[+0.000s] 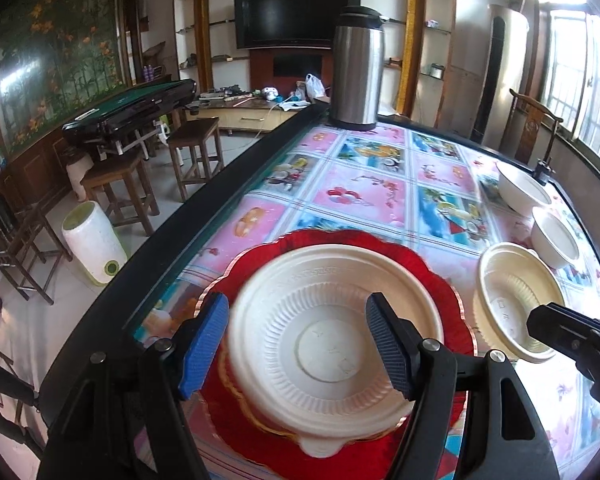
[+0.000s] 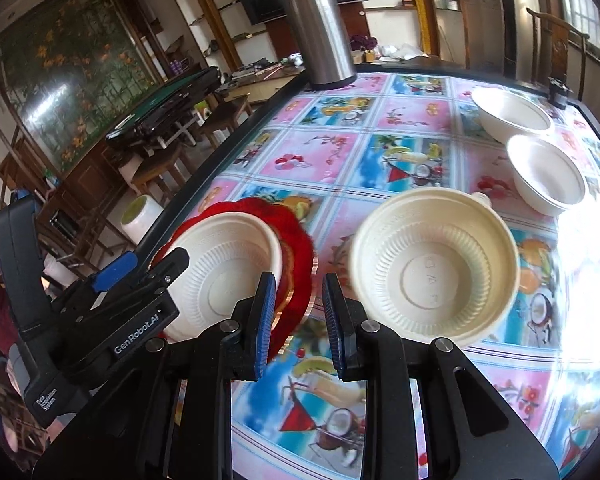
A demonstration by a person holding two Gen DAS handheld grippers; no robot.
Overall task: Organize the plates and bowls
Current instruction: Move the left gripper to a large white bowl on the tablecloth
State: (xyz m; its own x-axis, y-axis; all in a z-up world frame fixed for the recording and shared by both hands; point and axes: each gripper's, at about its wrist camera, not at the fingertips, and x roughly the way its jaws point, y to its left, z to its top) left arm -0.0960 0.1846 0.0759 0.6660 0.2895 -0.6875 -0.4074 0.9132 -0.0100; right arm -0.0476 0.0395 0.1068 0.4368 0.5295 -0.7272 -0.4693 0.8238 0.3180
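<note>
A cream bowl rests on a red scalloped plate near the table's left edge. My left gripper hovers over it, open wide. One blue pad is outside the bowl's left rim, the other is over its inside, and neither presses on it. A second cream bowl stands to the right of the plate. My right gripper is just in front of it, between the two bowls. Its jaws stand a narrow gap apart with only tablecloth showing between them. Two white bowls sit farther back on the right.
A tall steel thermos stands at the table's far edge. A small black object sits at the far right corner. The table's dark left rim drops to a floor with wooden stools and a white bin.
</note>
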